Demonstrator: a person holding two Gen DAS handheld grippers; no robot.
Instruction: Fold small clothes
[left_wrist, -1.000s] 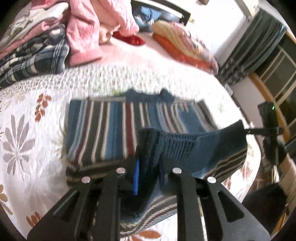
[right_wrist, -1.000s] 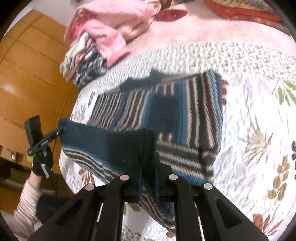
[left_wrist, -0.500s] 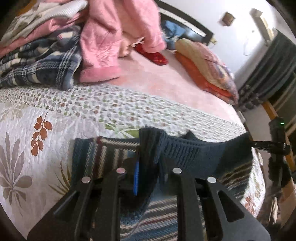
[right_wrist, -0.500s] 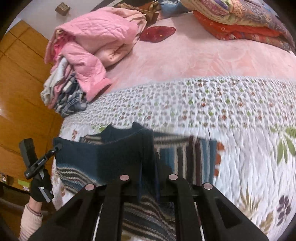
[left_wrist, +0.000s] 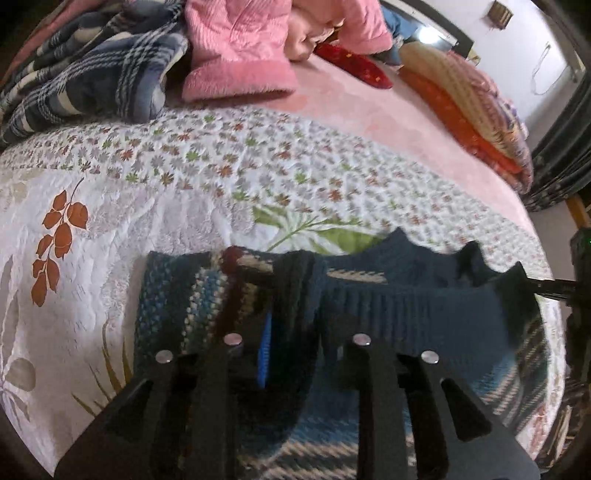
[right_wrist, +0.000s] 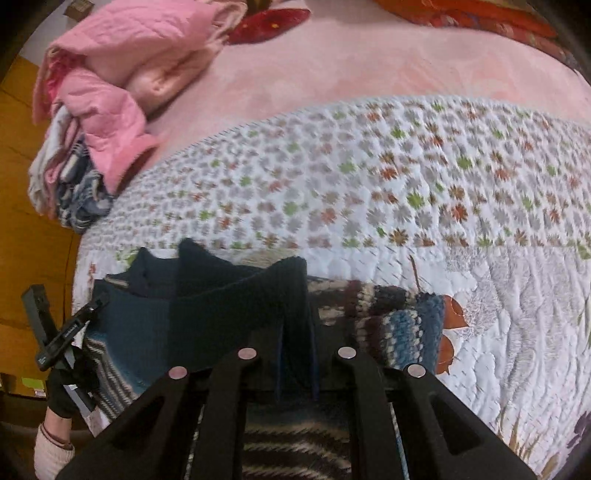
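- No boxes or baskets in view; everything lay loose on the bed.
- One striped sweater (left_wrist: 177, 314) lay on the flowered quilt (left_wrist: 110, 206), near the quilt's front edge. Its dark blue ribbed hem (left_wrist: 417, 314) was lifted and stretched between the two grippers, over the striped body below.
- Left gripper (left_wrist: 291, 347) was clamped on one end of the hem; knit bunched between its fingers (left_wrist: 229, 369).
- Right gripper (right_wrist: 295, 354) was clamped on the other end of the same hem, dark knit standing up between its jaws.
- Each gripper showed at the side of the other's view, held by a gloved hand (right_wrist: 68, 387).
- Open quilt stretched beyond the sweater up to the pink sheet (left_wrist: 369, 110); more bare quilt lay to the right in the right wrist view.
- One heap of clothes at the far left corner: a pink jacket (left_wrist: 236, 48) on a plaid blanket (left_wrist: 92, 74).
- One red cushion (left_wrist: 354, 68) and one stack of orange bedding (left_wrist: 469, 107) sat well apart at the far side.
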